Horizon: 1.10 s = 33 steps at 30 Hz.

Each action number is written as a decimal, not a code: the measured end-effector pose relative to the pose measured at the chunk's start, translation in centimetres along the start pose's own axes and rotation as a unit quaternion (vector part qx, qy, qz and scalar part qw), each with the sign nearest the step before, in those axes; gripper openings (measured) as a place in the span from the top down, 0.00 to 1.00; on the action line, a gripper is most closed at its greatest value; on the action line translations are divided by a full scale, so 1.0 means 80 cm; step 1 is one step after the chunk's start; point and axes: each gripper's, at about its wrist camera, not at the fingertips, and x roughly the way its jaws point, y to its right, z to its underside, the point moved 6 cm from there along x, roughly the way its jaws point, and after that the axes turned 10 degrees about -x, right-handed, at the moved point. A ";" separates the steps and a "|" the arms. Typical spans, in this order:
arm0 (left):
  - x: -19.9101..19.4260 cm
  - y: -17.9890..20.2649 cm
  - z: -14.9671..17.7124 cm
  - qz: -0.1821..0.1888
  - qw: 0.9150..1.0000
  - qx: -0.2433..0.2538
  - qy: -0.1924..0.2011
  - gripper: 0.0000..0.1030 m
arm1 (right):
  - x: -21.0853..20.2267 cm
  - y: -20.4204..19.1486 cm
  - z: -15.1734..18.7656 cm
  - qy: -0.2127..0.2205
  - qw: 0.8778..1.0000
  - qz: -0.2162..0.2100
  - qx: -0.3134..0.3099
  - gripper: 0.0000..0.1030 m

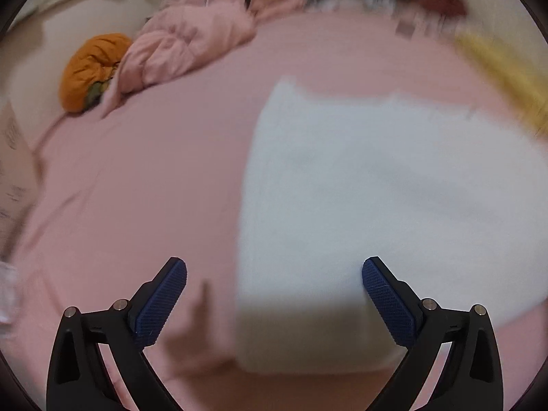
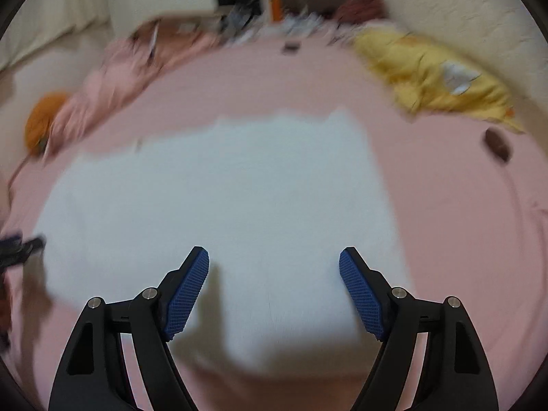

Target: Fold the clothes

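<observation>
The white garment (image 1: 376, 188) lies flat on the pink bedsheet (image 1: 137, 188), and I see it from both wrists: its long axis runs sideways across my view, from one gripper toward the other, with a near edge just ahead of and below both sets of fingers. From my left gripper (image 1: 274, 301) the cloth sits ahead and to the right; its left edge falls between the fingers, so only the right pad overlaps white while the left pad hangs over bare sheet. From my right gripper (image 2: 274, 291) the cloth fills the space straight ahead and stretches off to the left, its right edge just outside the right finger.

I judge both hands about equally near, each by its own end of the near edge.

Both grippers are spread wide and hold nothing; no pad visibly presses on fabric, though blur keeps me from ruling out a light brush.

Further out, a crumpled pink quilt (image 1: 185, 41), an orange bundle (image 1: 89, 72) and a yellow cloth (image 2: 438, 75) lie well apart.
</observation>
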 end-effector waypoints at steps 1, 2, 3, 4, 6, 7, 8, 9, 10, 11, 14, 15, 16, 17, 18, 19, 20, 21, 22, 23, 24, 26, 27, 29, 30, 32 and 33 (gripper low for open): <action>0.003 -0.009 0.002 0.015 1.000 -0.016 -0.005 0.00 | -0.003 0.011 0.008 0.002 1.000 0.022 0.001 0.24; 0.002 -0.021 0.003 0.027 0.999 -0.038 -0.007 0.00 | -0.006 0.021 0.017 0.004 0.999 0.043 0.002 0.23; -0.001 -0.035 0.001 0.028 0.998 -0.056 -0.010 0.00 | -0.007 0.036 0.026 -0.001 0.998 0.055 0.020 0.22; -0.005 -0.048 -0.001 0.019 0.998 -0.066 -0.008 0.00 | -0.006 0.058 0.036 -0.017 0.996 0.053 0.064 0.19; -0.015 -0.072 -0.006 -0.020 0.997 -0.075 0.000 0.00 | -0.012 0.087 0.047 -0.051 0.988 0.038 0.144 0.18; -0.023 -0.086 -0.009 -0.045 0.996 -0.080 0.006 0.00 | -0.022 0.093 0.043 -0.075 0.982 0.048 0.167 0.18; -0.032 -0.096 -0.011 -0.054 0.995 -0.088 0.009 0.00 | -0.032 0.096 0.037 -0.093 0.977 0.062 0.180 0.18; -0.040 -0.105 -0.013 -0.053 0.994 -0.097 0.011 0.00 | -0.047 0.090 0.025 -0.100 0.977 0.074 0.176 0.18; -0.048 -0.108 -0.011 -0.047 0.993 -0.107 0.009 0.00 | -0.065 0.079 0.008 -0.096 0.978 0.075 0.168 0.18; -0.057 -0.108 -0.007 -0.037 0.993 -0.116 0.004 0.00 | -0.082 0.066 -0.008 -0.089 0.980 0.073 0.160 0.18; -0.083 -0.104 0.007 -0.004 0.990 -0.142 -0.009 0.00 | -0.133 0.015 -0.046 -0.046 0.988 0.057 0.138 0.17; -0.094 -0.094 0.016 0.009 0.989 -0.146 -0.009 0.00 | -0.143 0.001 -0.051 -0.025 0.990 0.049 0.131 0.17; -0.108 -0.081 0.028 0.019 0.989 -0.146 -0.006 0.00 | -0.148 -0.010 -0.051 -0.011 0.991 0.047 0.122 0.17; -0.119 -0.070 0.040 0.028 0.989 -0.144 -0.005 0.00 | -0.154 -0.022 -0.050 0.001 0.993 0.050 0.110 0.17; -0.129 -0.057 0.053 0.036 0.990 -0.137 -0.005 0.00 | -0.159 -0.033 -0.047 0.009 0.994 0.052 0.098 0.17; -0.140 -0.043 0.066 0.042 0.991 -0.128 -0.007 0.00 | -0.161 -0.042 -0.042 0.010 0.995 0.053 0.089 0.17; -0.149 -0.030 0.077 0.048 0.992 -0.117 -0.009 0.00 | -0.164 -0.052 -0.038 0.011 0.995 0.054 0.079 0.17; -0.158 -0.018 0.090 0.054 0.993 -0.106 -0.012 0.00 | -0.168 -0.062 -0.030 0.009 0.996 0.054 0.068 0.17; -0.166 -0.005 0.103 0.065 0.993 -0.094 -0.016 0.00 | -0.173 -0.070 -0.020 0.002 0.997 0.051 0.057 0.17; -0.173 0.007 0.116 0.078 0.994 -0.079 -0.020 0.00 | -0.175 -0.071 -0.015 -0.004 0.998 0.050 0.049 0.17; -0.181 0.017 0.127 0.082 0.994 -0.068 -0.023 0.00 | -0.177 -0.073 -0.010 -0.009 0.998 0.050 0.040 0.17; -0.189 0.026 0.139 0.079 0.995 -0.053 -0.025 0.00 | -0.190 -0.079 -0.002 -0.015 0.998 0.056 0.028 0.17; -0.191 0.028 0.142 0.080 0.995 -0.049 -0.027 0.00 | -0.196 -0.080 0.000 -0.015 0.998 0.059 0.024 0.17; -0.194 0.027 0.142 0.086 0.994 -0.051 -0.033 0.00 | -0.204 -0.081 -0.001 -0.014 0.998 0.062 0.021 0.17; -0.197 0.026 0.140 0.087 0.994 -0.055 -0.035 0.00 | -0.208 -0.082 -0.003 -0.011 0.998 0.061 0.020 0.17; -0.207 0.025 0.132 0.088 0.993 -0.062 -0.041 0.00 | -0.216 -0.084 -0.006 -0.006 0.998 0.060 0.017 0.17; -0.213 0.025 0.129 0.087 0.993 -0.063 -0.044 0.00 | -0.218 -0.084 -0.007 -0.004 0.998 0.060 0.015 0.17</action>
